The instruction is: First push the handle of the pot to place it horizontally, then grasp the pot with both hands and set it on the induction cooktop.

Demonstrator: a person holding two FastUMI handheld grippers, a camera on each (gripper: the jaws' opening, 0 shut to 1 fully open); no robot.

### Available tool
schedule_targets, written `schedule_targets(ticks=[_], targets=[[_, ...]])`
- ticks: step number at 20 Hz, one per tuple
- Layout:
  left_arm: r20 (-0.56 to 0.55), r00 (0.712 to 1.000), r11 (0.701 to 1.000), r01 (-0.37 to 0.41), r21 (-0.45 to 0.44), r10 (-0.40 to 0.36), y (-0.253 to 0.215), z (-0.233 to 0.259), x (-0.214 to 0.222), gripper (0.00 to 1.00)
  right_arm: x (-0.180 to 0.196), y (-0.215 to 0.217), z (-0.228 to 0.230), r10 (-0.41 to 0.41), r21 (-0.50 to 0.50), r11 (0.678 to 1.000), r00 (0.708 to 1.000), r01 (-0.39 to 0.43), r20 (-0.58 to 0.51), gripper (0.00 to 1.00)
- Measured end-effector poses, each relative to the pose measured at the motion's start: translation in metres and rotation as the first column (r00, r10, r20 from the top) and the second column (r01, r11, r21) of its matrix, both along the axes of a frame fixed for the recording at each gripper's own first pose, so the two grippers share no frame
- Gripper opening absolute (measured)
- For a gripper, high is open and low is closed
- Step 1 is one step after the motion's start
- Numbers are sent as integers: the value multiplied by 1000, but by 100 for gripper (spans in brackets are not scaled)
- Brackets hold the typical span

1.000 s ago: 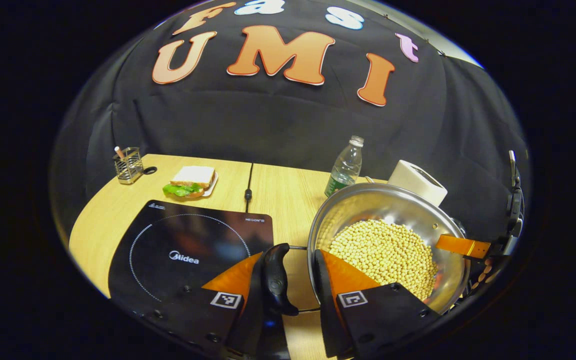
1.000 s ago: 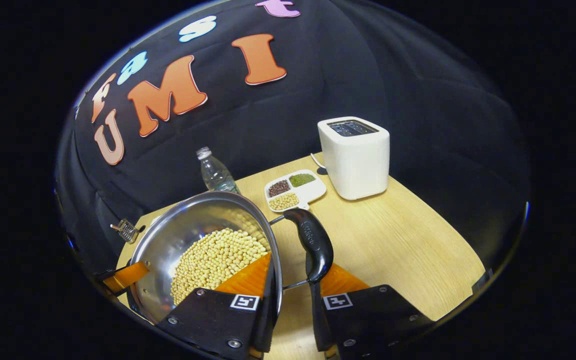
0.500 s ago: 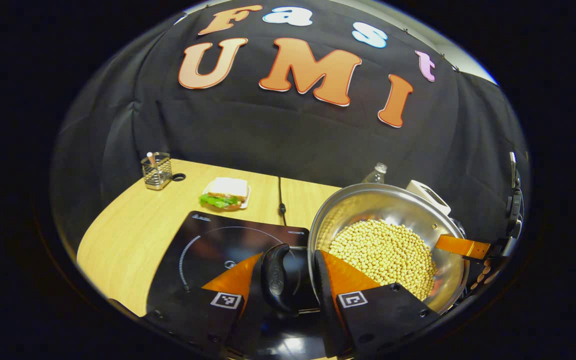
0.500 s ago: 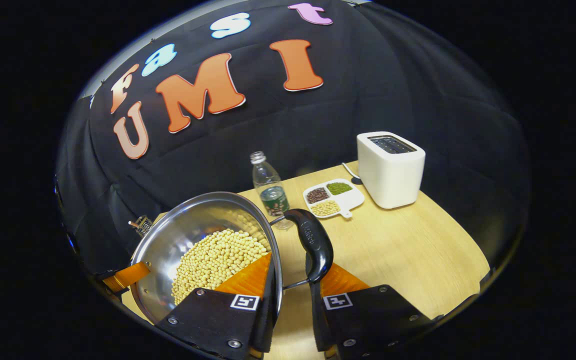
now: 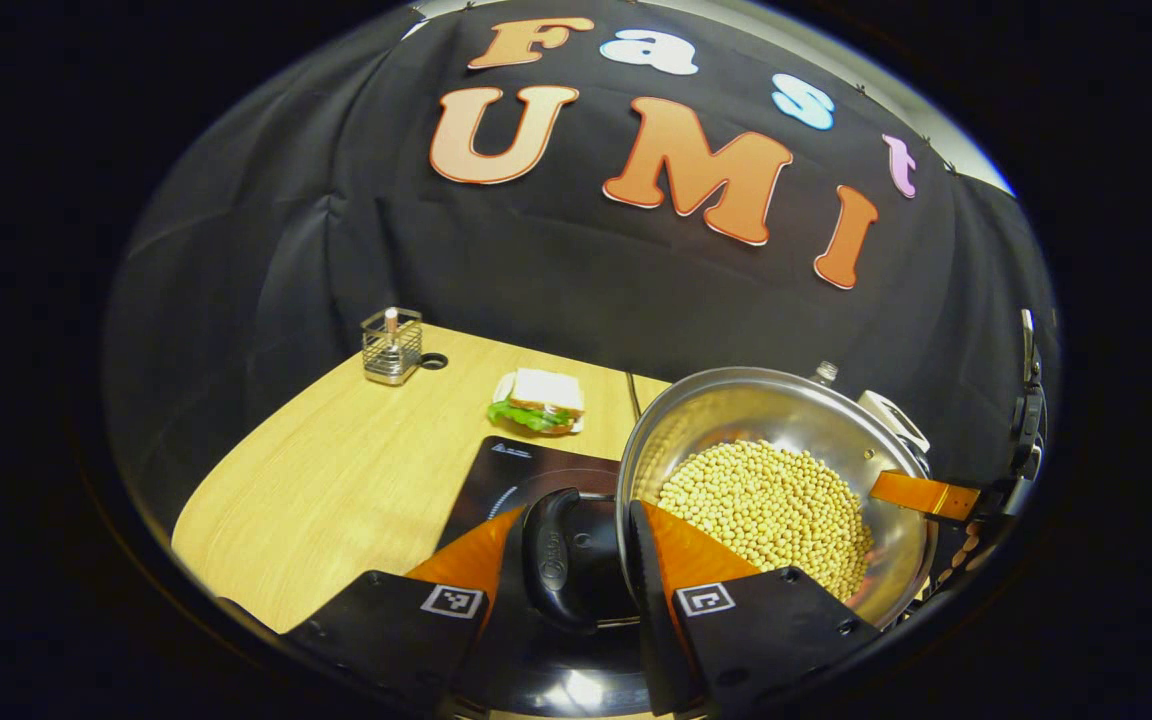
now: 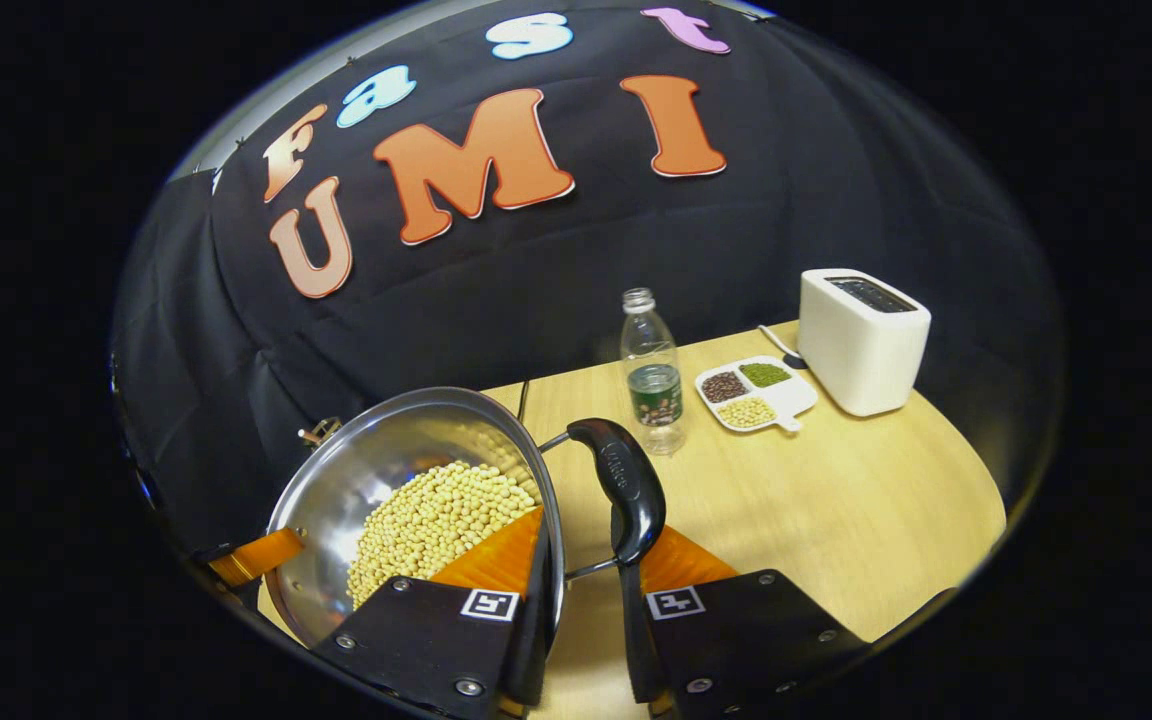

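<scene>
The pot (image 5: 776,480) of beans is carried between both tongs — left tongs (image 5: 581,560) and right tongs (image 6: 586,560) each clamped across the rim by a handle, probably for balance — above the induction cooktop (image 5: 526,470), seemingly not yet resting on it.

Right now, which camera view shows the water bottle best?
The right gripper view: the water bottle stands whole on the table, from cap to base. In the left gripper view just its cap peeks over the rim of the pot.
</scene>
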State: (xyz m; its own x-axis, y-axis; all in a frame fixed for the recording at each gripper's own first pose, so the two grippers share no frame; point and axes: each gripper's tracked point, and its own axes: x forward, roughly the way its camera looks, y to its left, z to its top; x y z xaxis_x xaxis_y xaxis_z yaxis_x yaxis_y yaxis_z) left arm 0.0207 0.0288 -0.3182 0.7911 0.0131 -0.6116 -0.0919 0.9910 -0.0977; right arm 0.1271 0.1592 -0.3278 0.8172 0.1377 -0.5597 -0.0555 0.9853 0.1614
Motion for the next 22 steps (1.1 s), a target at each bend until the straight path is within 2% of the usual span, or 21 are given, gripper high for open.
schedule_targets(ticks=[1,2,3,6,10,14,16,22], targets=[[-2,1000,1000,-7,4,7,8,-1,0,54,2,7,-4,8,1,1000,1000,-8,-7,33],[-5,1000,1000,-13,8,13,15,-3,1,58,2,14,-9,14,3,1000,1000,-14,-14,33],[-11,1000,1000,-19,10,19,22,-6,0,54,5,20,-14,20,3,1000,1000,-20,-20,32],[-36,999,999,-32,12,32,41,-17,1,54,9,35,-30,30,6,1000,999,-30,-44,33],[-59,997,999,-39,14,40,37,-12,-1,58,14,48,-49,36,4,999,997,-36,-68,33],[-96,994,999,-44,5,45,36,-12,-1,54,14,52,-66,42,-5,999,994,-43,-96,33],[-108,993,999,-45,2,45,37,-12,-1,59,14,54,-70,44,-7,999,994,-45,-100,33],[-110,993,999,-35,6,35,38,-8,1,56,12,57,-82,47,0,999,992,-47,-114,34]])
